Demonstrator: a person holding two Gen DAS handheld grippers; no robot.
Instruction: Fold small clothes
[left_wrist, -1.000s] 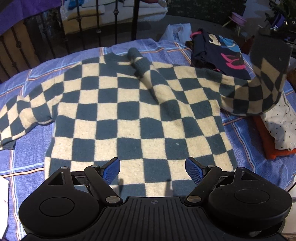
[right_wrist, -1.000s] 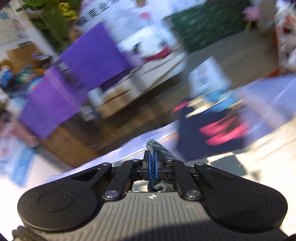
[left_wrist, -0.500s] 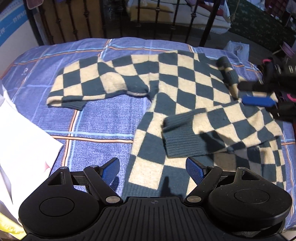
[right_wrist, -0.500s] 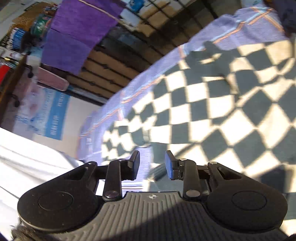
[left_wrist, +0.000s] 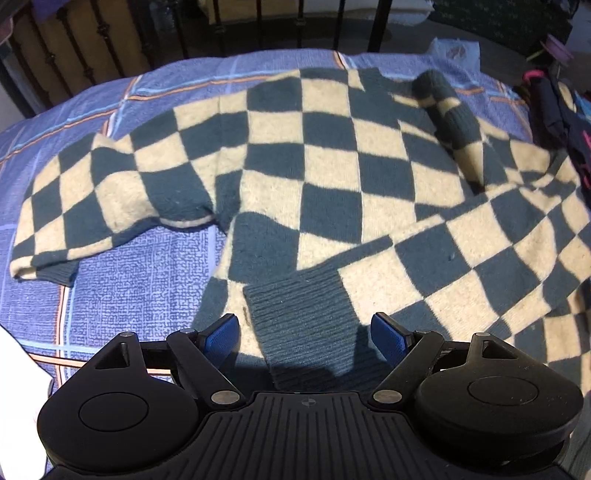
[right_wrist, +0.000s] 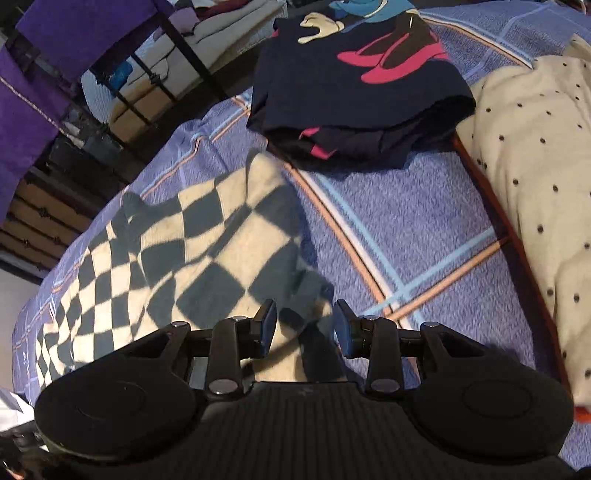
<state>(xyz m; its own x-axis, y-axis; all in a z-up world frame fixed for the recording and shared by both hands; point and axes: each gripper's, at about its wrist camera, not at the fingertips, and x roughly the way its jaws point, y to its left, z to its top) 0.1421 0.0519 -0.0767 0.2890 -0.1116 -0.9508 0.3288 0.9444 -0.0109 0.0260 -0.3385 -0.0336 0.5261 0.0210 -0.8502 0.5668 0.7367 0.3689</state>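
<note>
Between our left gripper's (left_wrist: 302, 338) wide-apart pads lies the ribbed cuff (left_wrist: 299, 314) of the checkered sweater (left_wrist: 332, 173), 1 sleeve already across its body. Our right gripper (right_wrist: 304, 328), parted and empty, hangs over the sweater's edge. We should next fold the other sleeve (left_wrist: 92, 199) in squarely.

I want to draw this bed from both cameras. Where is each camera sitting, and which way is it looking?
Left wrist view: sits on the left gripper, looking steeply down at the checkered sweater on the blue bedspread; only its own open fingers show.
Right wrist view: sits on the right gripper, looking down past the sweater's edge toward the dark folded garment and the dotted cream cloth; its fingers stand apart.
Shared: sweater, bedspread, dark garment.
</note>
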